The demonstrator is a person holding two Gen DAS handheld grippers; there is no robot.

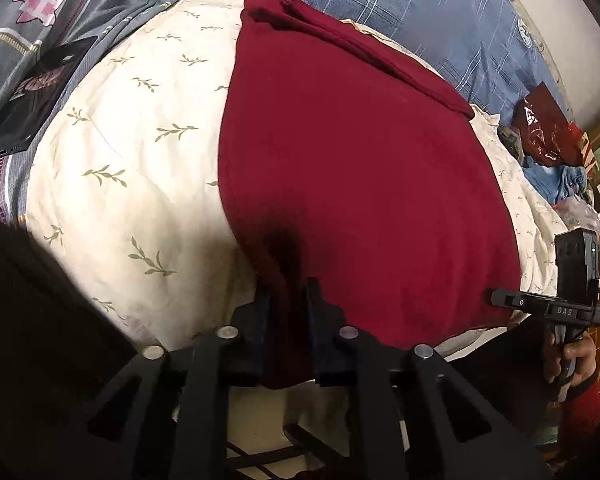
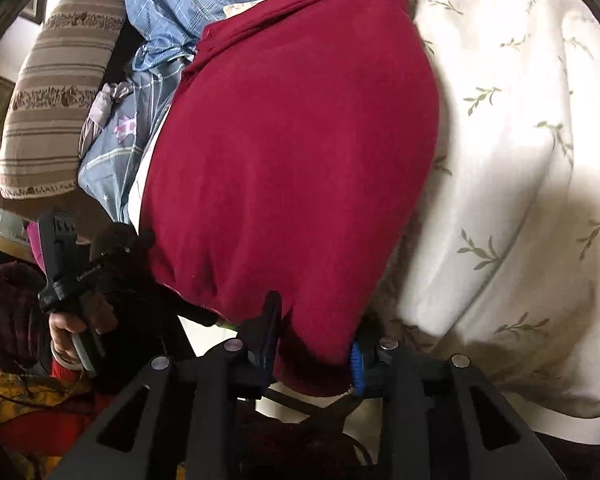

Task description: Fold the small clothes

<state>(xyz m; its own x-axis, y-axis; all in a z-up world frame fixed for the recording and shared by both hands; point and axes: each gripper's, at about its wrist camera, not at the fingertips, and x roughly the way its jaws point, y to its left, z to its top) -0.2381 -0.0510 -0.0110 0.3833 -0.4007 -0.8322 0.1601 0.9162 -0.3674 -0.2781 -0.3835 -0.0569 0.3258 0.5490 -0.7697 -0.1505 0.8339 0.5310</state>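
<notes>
A dark red garment (image 1: 352, 168) lies spread flat on a cream quilt with a leaf print (image 1: 132, 140). In the left wrist view my left gripper (image 1: 289, 298) is at the garment's near edge, shut, with a pinch of red cloth bunched between its fingers. In the right wrist view the same red garment (image 2: 288, 152) fills the middle. My right gripper (image 2: 315, 342) is at its near hem. The fingers stand apart with the hem lying loosely across the gap, and the blue pad of the right finger (image 2: 357, 364) shows bare beside the cloth.
A dark tablet (image 1: 32, 108) lies on grey patterned bedding at the upper left. A blue plaid sheet (image 1: 420, 8) lies beyond the garment, a red plastic bag (image 1: 548, 128) at the right. A striped brown cushion (image 2: 56, 92) stands at the left. A person's hand (image 2: 70, 332) grips the left tool.
</notes>
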